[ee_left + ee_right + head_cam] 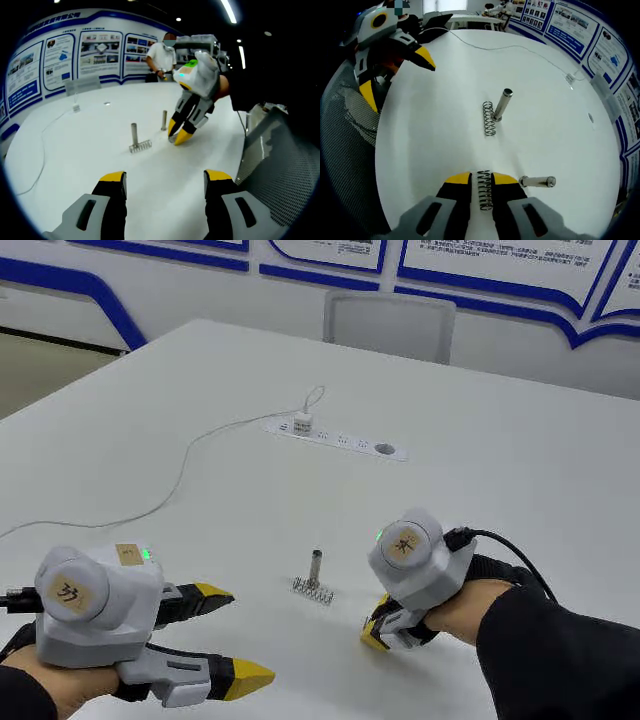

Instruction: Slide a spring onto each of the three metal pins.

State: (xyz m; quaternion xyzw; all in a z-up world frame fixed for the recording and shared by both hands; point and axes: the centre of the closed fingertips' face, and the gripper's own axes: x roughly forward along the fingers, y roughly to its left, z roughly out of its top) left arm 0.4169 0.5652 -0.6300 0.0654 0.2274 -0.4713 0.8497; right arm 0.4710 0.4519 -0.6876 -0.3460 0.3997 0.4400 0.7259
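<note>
1. The right gripper [481,179] has its jaws drawn almost together. They pinch the held spring [484,189] across its coils, and the spring's near end is cut off from sight between the jaws.
2. In the head view this gripper [385,630] points down at the white table [480,490]. Its own housing and the hand cover most of the jaws, so the grip cannot be read there.
3. The left gripper [164,177] has its jaws spread wide with nothing between them. It faces the centre pin [134,134] from well apart.
4. The centre pin stands upright on the table, and the loose spring [140,146] lies flat at its foot, just beside it.
5. The second pin [164,120] stands upright near the centre pin, on the right gripper's side, close to that gripper's yellow tips.
6. Far beyond the centre pin lies a power strip [335,438]. A thin cable [180,475] trails from it across the table.
</note>
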